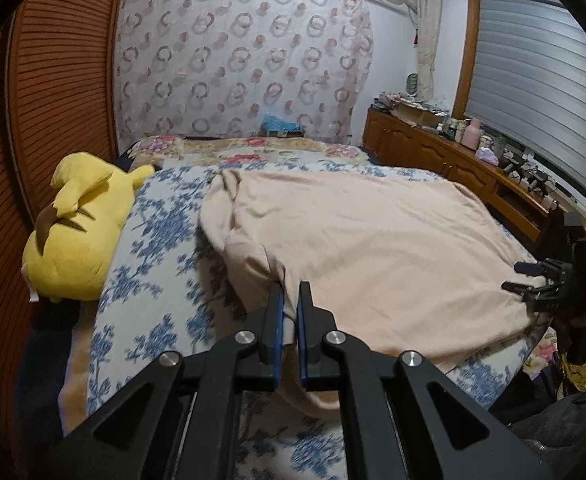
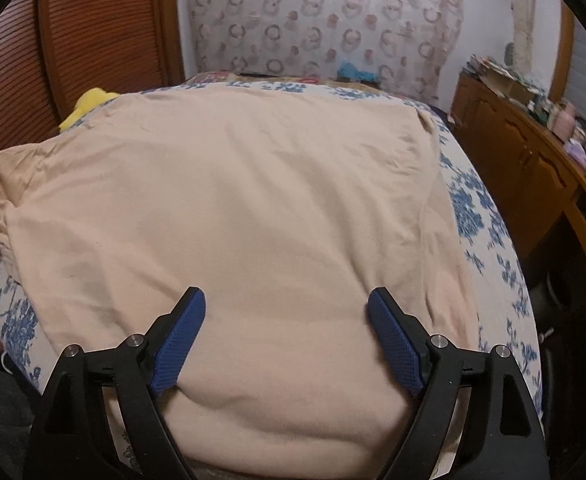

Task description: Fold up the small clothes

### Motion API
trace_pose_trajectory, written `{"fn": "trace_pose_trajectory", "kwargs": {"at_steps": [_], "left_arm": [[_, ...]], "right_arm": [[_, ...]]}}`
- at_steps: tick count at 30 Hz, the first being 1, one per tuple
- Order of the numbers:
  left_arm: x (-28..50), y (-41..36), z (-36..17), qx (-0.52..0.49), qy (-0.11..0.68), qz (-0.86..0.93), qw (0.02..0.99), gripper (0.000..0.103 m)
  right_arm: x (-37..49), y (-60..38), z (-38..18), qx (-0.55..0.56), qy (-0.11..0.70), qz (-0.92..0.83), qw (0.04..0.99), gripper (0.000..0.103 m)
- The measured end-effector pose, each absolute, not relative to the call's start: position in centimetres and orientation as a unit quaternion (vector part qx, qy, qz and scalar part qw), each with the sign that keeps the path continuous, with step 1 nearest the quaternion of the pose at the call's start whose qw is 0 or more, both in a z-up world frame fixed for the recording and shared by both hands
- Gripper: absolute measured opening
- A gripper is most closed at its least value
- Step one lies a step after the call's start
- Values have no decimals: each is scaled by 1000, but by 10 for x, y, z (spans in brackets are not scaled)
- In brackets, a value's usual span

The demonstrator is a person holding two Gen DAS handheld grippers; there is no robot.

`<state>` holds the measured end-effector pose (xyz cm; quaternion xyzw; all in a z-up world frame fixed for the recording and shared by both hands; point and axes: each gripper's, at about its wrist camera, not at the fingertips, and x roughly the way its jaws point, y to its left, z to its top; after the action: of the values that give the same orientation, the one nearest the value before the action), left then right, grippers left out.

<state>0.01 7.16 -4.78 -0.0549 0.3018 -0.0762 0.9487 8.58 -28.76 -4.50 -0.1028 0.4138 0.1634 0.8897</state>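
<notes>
Left gripper (image 1: 291, 294) pinched closed (angled downward); right gripper (image 2: 285, 300) spread wide.

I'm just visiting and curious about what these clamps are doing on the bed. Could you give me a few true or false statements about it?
1. The left gripper pinches the beige garment. True.
2. The right gripper is clamped shut. False: its jaws stand wide open above the cloth.
3. A yellow plush toy lies beside the garment. True.
4. The garment lies on a bare wooden table. False: it lies on a blue floral bedspread.
</notes>
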Motion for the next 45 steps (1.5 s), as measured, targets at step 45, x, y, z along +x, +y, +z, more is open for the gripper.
{"fn": "trace_pose_trajectory", "kwargs": {"at_steps": [45], "left_arm": [[91, -166, 42, 56, 276, -313, 907, 39]], "right_arm": [[55, -397, 13, -48, 345, 123, 929, 77]]}}
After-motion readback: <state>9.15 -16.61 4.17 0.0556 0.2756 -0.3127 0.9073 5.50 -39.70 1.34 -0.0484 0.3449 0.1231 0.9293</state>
